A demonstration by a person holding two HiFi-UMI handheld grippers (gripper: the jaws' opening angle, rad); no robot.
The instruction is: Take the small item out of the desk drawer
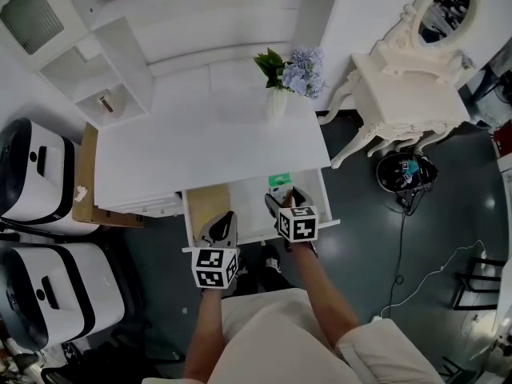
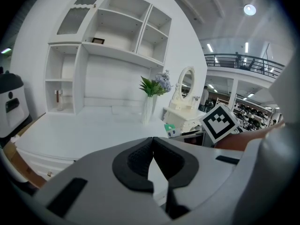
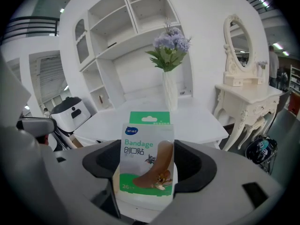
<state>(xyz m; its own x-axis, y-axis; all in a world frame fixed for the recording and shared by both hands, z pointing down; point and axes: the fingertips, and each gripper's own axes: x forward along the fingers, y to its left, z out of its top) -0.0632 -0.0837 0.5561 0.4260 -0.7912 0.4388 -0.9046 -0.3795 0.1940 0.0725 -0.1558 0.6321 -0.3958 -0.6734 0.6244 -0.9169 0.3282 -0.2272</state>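
Retrieval looks nearly done: the right gripper (image 3: 147, 170) pinches the bandage packet (image 3: 146, 149) upright over the open drawer (image 1: 210, 206), the left gripper (image 2: 151, 165) is pressed together and empty, and only carrying it clear remains.

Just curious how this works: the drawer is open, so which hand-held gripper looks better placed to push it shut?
Probably the left hand-held gripper: its jaws are together, empty, by the front edge of the drawer. The right hand-held gripper is clamped on the bandage pack.

The bandage box (image 3: 146, 158) is glossy card, the desk (image 1: 200, 146) smooth white paint, the drawer (image 1: 206, 206) floor bare wood.
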